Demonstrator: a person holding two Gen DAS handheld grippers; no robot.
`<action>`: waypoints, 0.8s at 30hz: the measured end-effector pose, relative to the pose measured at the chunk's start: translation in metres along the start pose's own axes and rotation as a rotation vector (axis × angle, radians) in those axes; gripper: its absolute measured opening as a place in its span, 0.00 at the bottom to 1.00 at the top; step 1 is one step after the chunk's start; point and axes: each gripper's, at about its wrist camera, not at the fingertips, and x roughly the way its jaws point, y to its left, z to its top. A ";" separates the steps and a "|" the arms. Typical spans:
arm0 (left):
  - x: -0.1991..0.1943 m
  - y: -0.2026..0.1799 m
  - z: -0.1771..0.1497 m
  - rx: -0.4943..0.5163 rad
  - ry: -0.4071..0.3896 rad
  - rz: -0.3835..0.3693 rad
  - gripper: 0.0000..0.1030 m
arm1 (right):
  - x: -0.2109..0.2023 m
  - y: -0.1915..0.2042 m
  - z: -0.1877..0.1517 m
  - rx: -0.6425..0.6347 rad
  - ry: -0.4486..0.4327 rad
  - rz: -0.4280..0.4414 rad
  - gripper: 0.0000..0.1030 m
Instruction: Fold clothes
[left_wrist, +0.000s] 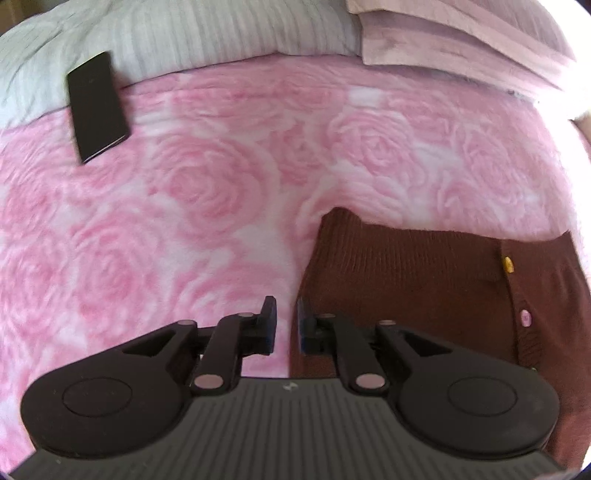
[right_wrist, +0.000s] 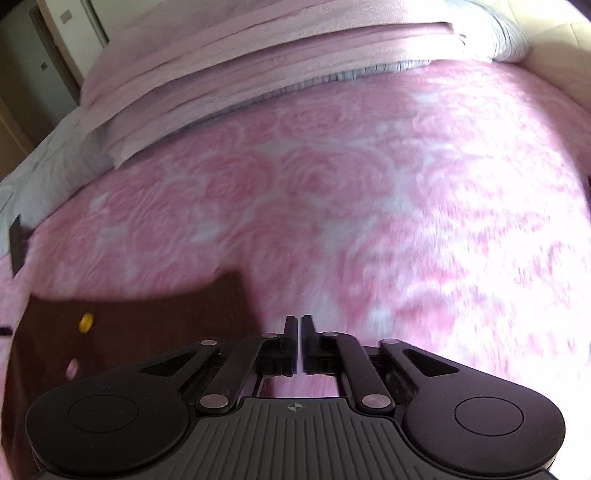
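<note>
A brown knitted cardigan lies flat on the rose-patterned pink blanket, its placket showing a yellow button and a pink button. My left gripper hovers at the cardigan's left edge. Its jaws are nearly together, and only blanket shows in the narrow gap. In the right wrist view the cardigan fills the lower left, with its yellow button in sight. My right gripper sits just right of the cardigan's edge, over the pink blanket, with only a thin slit between the jaws and nothing in it.
A flat black rectangular object lies at the blanket's far left, partly on a grey striped pillow. A folded pale pink cover is stacked at the head of the bed. A wall and door stand beyond the bed's left side.
</note>
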 end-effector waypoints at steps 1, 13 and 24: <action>-0.005 0.002 -0.006 0.002 0.007 0.000 0.09 | -0.007 0.002 -0.010 0.000 0.017 0.011 0.46; -0.059 -0.004 -0.164 -0.059 0.199 -0.078 0.21 | -0.060 0.022 -0.141 -0.039 0.237 0.012 0.58; -0.098 -0.018 -0.247 0.110 0.225 -0.423 0.48 | -0.131 0.070 -0.214 0.014 0.215 -0.039 0.58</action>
